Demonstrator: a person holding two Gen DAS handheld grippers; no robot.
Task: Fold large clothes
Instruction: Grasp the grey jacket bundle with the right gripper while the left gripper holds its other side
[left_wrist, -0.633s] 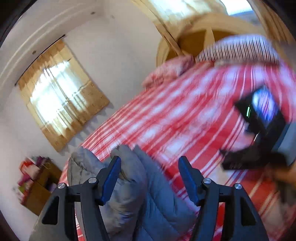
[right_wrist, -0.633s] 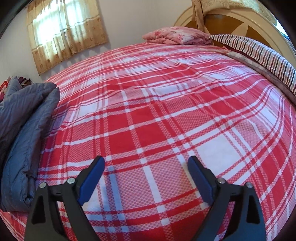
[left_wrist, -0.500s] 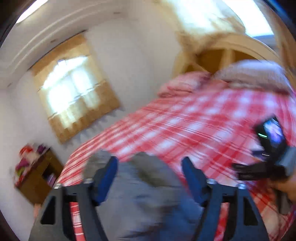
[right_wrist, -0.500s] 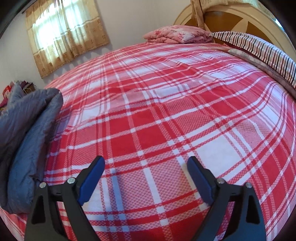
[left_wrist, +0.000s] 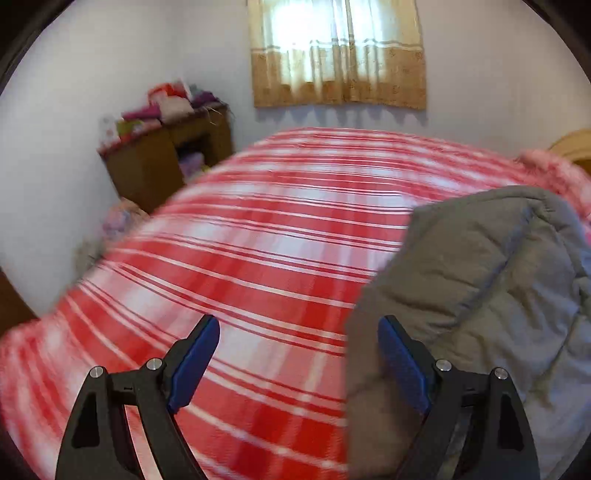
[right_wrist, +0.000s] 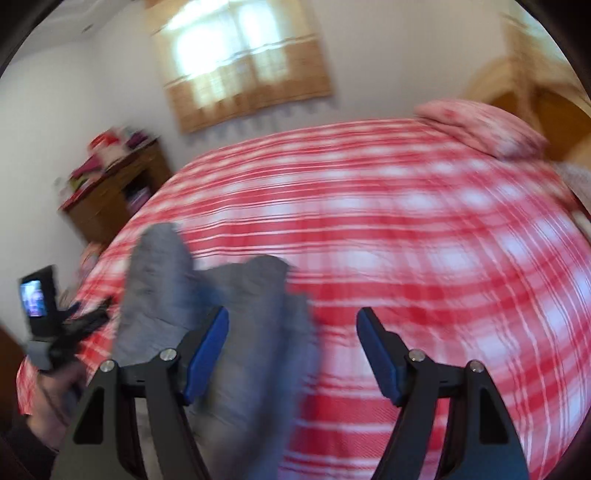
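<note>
We see the bed (left_wrist: 258, 258) under both tongs. The grey jacket (left_wrist: 498, 295) lies bunched right of our released left tongs (left_wrist: 298, 363); our right tongs (right_wrist: 291, 354), just narrowing, grasp nothing, the jacket by the left pad.

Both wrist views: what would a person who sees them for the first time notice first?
The red and white plaid bedspread fills most of both views. On it lies a bulky grey quilted garment, right of the open left tongs in the left wrist view and behind the left blue pad of the open right tongs in the right wrist view. A bright curtained window glows on the far wall.
</note>
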